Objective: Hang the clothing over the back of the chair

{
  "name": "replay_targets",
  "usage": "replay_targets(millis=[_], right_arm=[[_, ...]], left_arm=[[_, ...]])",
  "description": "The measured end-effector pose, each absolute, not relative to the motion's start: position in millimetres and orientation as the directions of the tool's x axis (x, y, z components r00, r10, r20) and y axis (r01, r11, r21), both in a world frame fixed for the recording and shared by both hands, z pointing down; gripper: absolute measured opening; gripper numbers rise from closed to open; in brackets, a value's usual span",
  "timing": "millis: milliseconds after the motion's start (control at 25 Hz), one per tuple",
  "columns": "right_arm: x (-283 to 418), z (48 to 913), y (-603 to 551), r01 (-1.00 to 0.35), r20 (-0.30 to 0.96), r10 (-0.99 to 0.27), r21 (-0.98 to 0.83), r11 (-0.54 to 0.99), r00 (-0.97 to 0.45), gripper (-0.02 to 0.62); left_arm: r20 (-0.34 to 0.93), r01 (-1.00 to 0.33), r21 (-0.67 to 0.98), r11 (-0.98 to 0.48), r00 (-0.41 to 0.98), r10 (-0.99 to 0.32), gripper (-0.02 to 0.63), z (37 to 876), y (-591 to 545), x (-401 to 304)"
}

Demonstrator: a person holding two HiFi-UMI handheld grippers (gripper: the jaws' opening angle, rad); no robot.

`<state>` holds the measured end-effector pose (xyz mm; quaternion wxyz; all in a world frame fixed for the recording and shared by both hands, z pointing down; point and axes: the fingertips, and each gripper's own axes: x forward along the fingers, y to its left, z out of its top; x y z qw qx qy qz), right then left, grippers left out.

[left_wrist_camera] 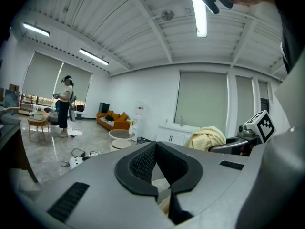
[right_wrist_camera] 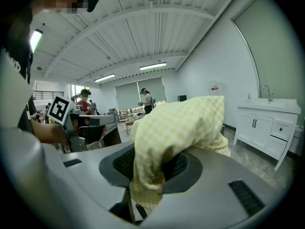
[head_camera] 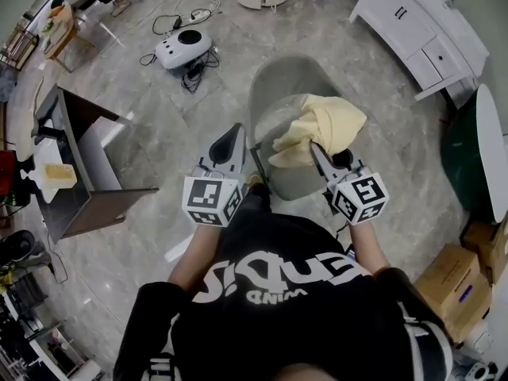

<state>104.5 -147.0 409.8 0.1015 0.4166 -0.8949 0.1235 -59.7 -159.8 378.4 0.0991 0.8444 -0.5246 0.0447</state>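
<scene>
At the far left stands a dark surface (head_camera: pixel 95 205) with a pale yellow item on its edge. Farther off, a white device (head_camera: pixel 184 48) lies on the grey marble floor (head_camera: pixel 159 125) among black cables. The left gripper (head_camera: pixel 236 131) is held out in front of the person and just left of the chair. Its fingers are closed together with nothing between them, and they touch nothing.

The grey chair (head_camera: pixel 278 86) stands straight ahead, between the two grippers and beyond them. The yellow checked clothing (head_camera: pixel 325 125) hangs bunched above the near right part of its seat. It is lifted, and I cannot tell whether any fold touches the chair. The right gripper (head_camera: pixel 316 151) has its fingers clamped on the near edge of the cloth, which drapes over and past them and hides the tips.

A white cabinet (head_camera: pixel 421 22) runs along the far right. Cardboard boxes (head_camera: pixel 452 280) sit on the floor at the near right.
</scene>
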Motion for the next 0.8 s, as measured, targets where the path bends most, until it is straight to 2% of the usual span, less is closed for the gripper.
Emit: replay_targets(millis=[800], right_arm=[[70, 376, -255, -0.704, 0.275, -0.663, -0.082, 0.705, -0.696, 0.12]], left_arm=[[0.214, -0.862, 0.154, -0.482, 0.506, -0.836, 0.014, 394, -233, -69]])
